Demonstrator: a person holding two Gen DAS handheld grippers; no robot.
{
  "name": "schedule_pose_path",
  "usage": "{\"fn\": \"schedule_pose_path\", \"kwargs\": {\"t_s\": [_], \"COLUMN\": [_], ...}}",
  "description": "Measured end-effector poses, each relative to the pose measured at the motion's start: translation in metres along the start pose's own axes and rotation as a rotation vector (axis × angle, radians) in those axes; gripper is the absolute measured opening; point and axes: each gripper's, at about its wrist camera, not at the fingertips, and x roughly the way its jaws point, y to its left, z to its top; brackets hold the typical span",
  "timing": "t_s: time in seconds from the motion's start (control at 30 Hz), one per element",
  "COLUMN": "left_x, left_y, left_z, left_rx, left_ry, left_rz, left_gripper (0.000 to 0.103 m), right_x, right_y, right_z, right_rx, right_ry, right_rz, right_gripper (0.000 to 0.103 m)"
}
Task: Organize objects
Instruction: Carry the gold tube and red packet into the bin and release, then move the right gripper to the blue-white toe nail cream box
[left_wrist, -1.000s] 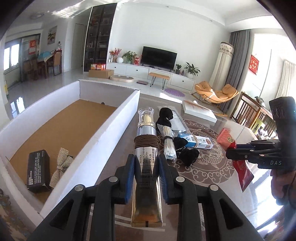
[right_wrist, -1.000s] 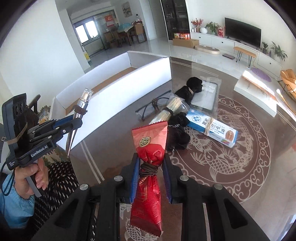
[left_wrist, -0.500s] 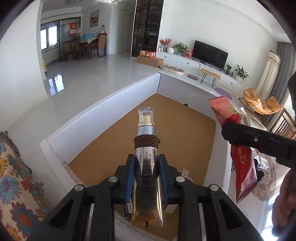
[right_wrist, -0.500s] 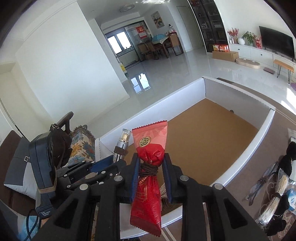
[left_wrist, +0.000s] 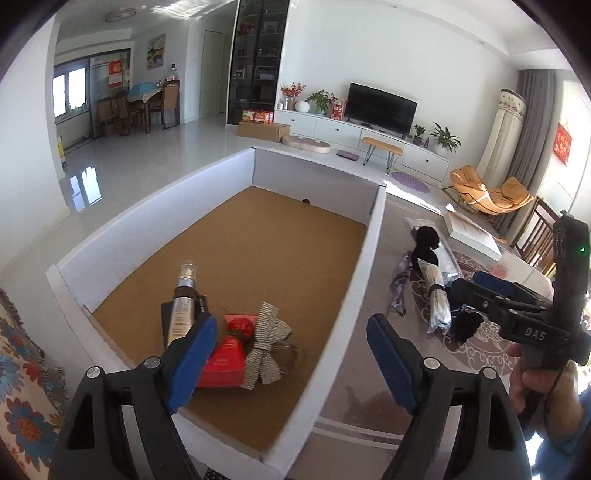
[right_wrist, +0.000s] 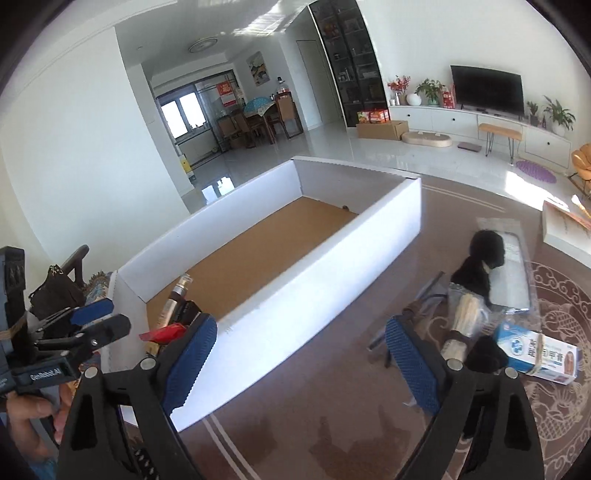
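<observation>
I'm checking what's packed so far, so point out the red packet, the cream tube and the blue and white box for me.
red packet (left_wrist: 225, 360): left wrist view, on its flat lower body.
cream tube (left_wrist: 181, 313): left wrist view, on its printed metallic barrel.
blue and white box (right_wrist: 537, 355): right wrist view, on its top face.

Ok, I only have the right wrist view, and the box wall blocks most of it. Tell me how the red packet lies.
Observer: The red packet lies flat on the brown floor of the box, in the near corner.
Operator: Now report what is next to it.
Observer: A woven ribbon bow lies right against it.
Operator: And place the tube.
Observer: The tube rests across a black carton on the packet's other side, below the open left claw.
</observation>
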Motion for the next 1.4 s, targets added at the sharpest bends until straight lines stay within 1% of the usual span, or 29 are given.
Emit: {"fn": "schedule_pose_path", "kwargs": {"t_s": [0.03, 0.07, 0.1, 0.17, 0.23, 0.3, 0.4, 0.47, 0.53, 0.6, 0.63, 0.67, 0.73, 1.4], "left_x": [-0.001, -0.001, 0.001, 0.014, 0.038, 0.069, 0.111, 0.131, 0.141, 0.146, 0.148, 0.148, 0.148, 0.149], "left_y": [-0.022, -0.044, -0.064, -0.104, -0.136, -0.159, -0.184, -0.196, -0.201, -0.202, -0.199, -0.194, -0.189, -0.19], "left_z": [-0.003, -0.007, -0.012, -0.022, -0.032, -0.042, -0.059, -0.068, -0.072, -0.074, -0.075, -0.076, -0.075, -0.073], "left_rx": [0.032, 0.066, 0.098, 0.149, 0.172, 0.168, 0.169, 0.195, 0.219, 0.227, 0.224, 0.203, 0.189, 0.193], "left_ry": [0.011, 0.022, 0.034, 0.075, 0.121, 0.158, 0.21, 0.226, 0.225, 0.222, 0.227, 0.217, 0.206, 0.205], "left_rz": [-0.041, -0.079, -0.114, -0.169, -0.168, -0.136, -0.082, -0.033, 0.007, 0.027, 0.031, 0.011, 0.013, 0.01], "left_gripper": [0.097, 0.101, 0.103, 0.103, 0.103, 0.103, 0.103, 0.103, 0.103, 0.103, 0.103, 0.103, 0.103, 0.103], "right_x": [-0.011, -0.02, -0.03, -0.047, -0.061, -0.072, -0.079, -0.081, -0.081, -0.076, -0.072, -0.073, -0.072, -0.071], "right_y": [-0.02, -0.04, -0.062, -0.1, -0.138, -0.169, -0.194, -0.201, -0.201, -0.201, -0.2, -0.202, -0.2, -0.199], "right_z": [-0.014, -0.03, -0.046, -0.075, -0.102, -0.124, -0.147, -0.15, -0.149, -0.149, -0.149, -0.148, -0.149, -0.148], "right_rx": [-0.004, -0.009, -0.01, 0.002, 0.024, 0.054, 0.103, 0.129, 0.13, 0.131, 0.142, 0.153, 0.153, 0.154], "right_ry": [-0.003, 0.001, 0.012, 0.055, 0.105, 0.149, 0.173, 0.181, 0.175, 0.194, 0.204, 0.202, 0.203, 0.202], "right_rz": [-0.063, -0.126, -0.195, -0.302, -0.393, -0.445, -0.469, -0.463, -0.461, -0.454, -0.456, -0.458, -0.465, -0.466], "right_gripper": [0.093, 0.093, 0.093, 0.093, 0.093, 0.093, 0.093, 0.093, 0.094, 0.1, 0.103, 0.103, 0.103, 0.103]}}
